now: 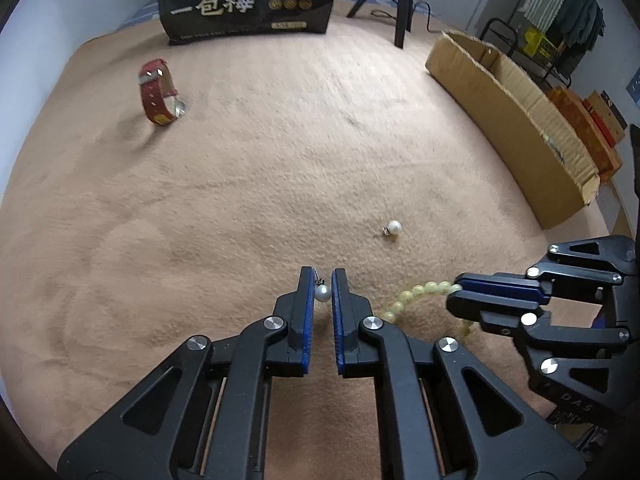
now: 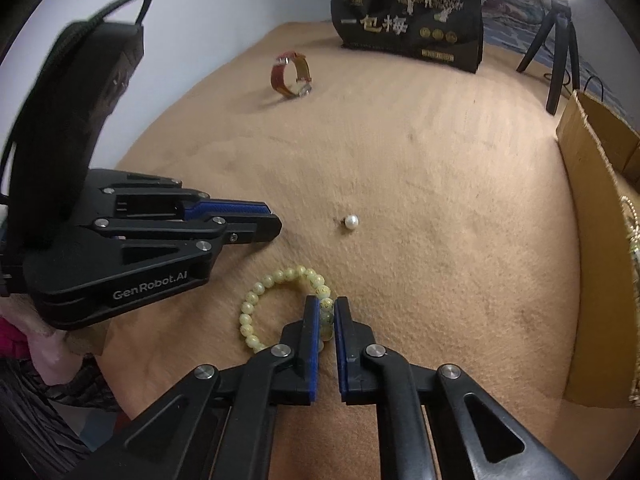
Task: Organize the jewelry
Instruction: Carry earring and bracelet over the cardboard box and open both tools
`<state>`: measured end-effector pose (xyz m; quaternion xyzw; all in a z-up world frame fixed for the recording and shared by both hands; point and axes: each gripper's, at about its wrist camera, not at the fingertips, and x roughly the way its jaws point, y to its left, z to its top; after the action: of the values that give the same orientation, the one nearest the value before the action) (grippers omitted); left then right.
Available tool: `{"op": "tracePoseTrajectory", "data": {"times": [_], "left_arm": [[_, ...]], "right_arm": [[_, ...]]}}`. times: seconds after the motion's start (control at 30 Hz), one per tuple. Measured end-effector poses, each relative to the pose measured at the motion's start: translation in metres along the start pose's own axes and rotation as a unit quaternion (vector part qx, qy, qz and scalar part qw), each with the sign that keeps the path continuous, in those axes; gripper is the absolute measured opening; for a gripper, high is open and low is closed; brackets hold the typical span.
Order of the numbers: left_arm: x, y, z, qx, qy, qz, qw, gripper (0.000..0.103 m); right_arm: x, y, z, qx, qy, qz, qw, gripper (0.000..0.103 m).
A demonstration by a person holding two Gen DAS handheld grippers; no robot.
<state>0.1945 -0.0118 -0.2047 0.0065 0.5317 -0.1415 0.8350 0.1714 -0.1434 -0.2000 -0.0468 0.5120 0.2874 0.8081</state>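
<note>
Item one: my left hand-held gripper (image 1: 323,286), pointed steeply down at the tan blanket (image 1: 260,152), clenched on a pearl earring (image 1: 322,293). The pearl sits between the blue pads near the tips, its small dark hook showing just above it.

Item two: my right hand-held gripper (image 2: 327,312), also angled down, just beside the left one on its right. It is clenched on a bead bracelet (image 2: 256,300) of pale yellow-green beads. One stretch of the loop is pinched between the pads; the rest curves out to the left of the fingers and lies on the blanket, near the left gripper's body.

Item three: a second pearl earring (image 1: 393,227), loose on the blanket, ahead of both grippers and slightly right of the left one, touching nothing else.

Item four: a red watch (image 1: 158,94) with a metal buckle, standing on its strap as a loop, far ahead and to the left of the left gripper.

Item five: a cardboard box (image 1: 516,120), open-topped, along the right edge of the blanket, well apart from both grippers.

Item six: a black bag (image 1: 248,0) with gold print, upright at the far edge. A black tripod (image 1: 400,4) stands to its right.
</note>
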Motion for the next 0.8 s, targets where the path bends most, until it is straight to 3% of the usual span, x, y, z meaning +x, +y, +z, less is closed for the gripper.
{"op": "tracePoseTrajectory", "data": {"times": [0.4, 0.8], "left_arm": [[-0.048, -0.011, 0.02, -0.02, -0.07, -0.009, 0.9973, 0.006], [-0.084, -0.065, 0.057, -0.013, -0.138, -0.061, 0.9885, 0.006]], "right_arm": [[-0.066, -0.005, 0.017, 0.0, -0.083, -0.015, 0.996, 0.005], [-0.139, -0.066, 0.028, 0.067, -0.165, -0.057, 0.982, 0.005]]}}
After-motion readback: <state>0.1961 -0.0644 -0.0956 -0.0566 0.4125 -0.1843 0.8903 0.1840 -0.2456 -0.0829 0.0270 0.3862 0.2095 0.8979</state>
